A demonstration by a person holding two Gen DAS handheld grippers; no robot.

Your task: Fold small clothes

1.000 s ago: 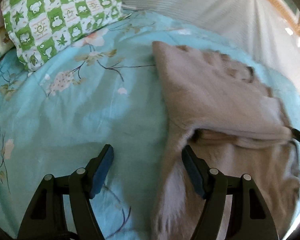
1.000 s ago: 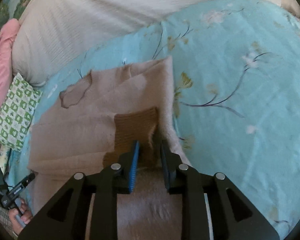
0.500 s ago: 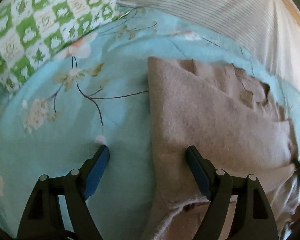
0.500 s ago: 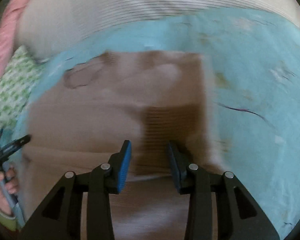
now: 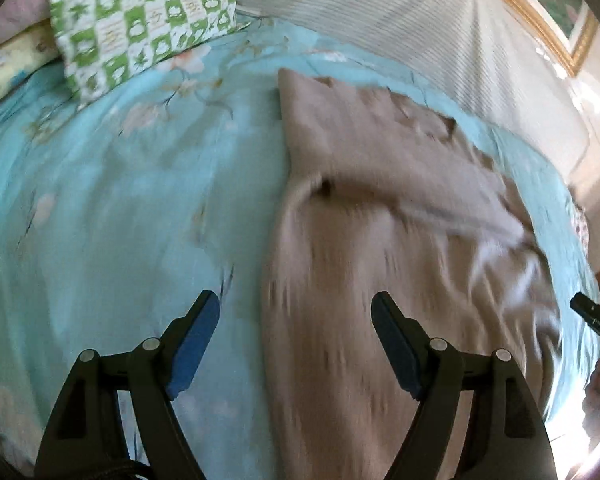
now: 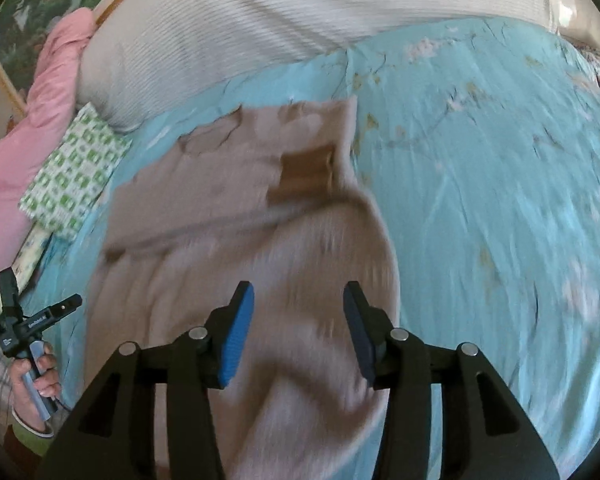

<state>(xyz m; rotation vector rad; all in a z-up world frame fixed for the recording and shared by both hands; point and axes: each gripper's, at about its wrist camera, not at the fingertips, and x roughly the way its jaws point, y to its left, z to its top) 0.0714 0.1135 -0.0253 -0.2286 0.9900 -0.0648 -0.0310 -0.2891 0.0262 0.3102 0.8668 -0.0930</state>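
A beige knit sweater (image 5: 380, 216) lies on the light blue floral bedspread (image 5: 120, 208), with its sleeves folded across the body. In the right wrist view the sweater (image 6: 228, 240) shows a darker brown ribbed cuff (image 6: 306, 172) lying on its upper right part. My left gripper (image 5: 296, 344) is open and empty, above the sweater's left edge. My right gripper (image 6: 298, 328) is open and empty, above the sweater's lower body. The left gripper also shows in the right wrist view (image 6: 40, 312), held by a hand at the sweater's left side.
A green and white checked pillow (image 5: 140, 16) lies at the head of the bed, left of the sweater. A white ribbed cover (image 6: 300, 12) spans the back. A pink quilt (image 6: 32, 120) is bunched at the far left. Open bedspread (image 6: 500, 200) lies right of the sweater.
My right gripper has opened and let go of the brown cuff, then drawn back toward the sweater's lower part. My left gripper stayed open, went forward, then pulled back and up.
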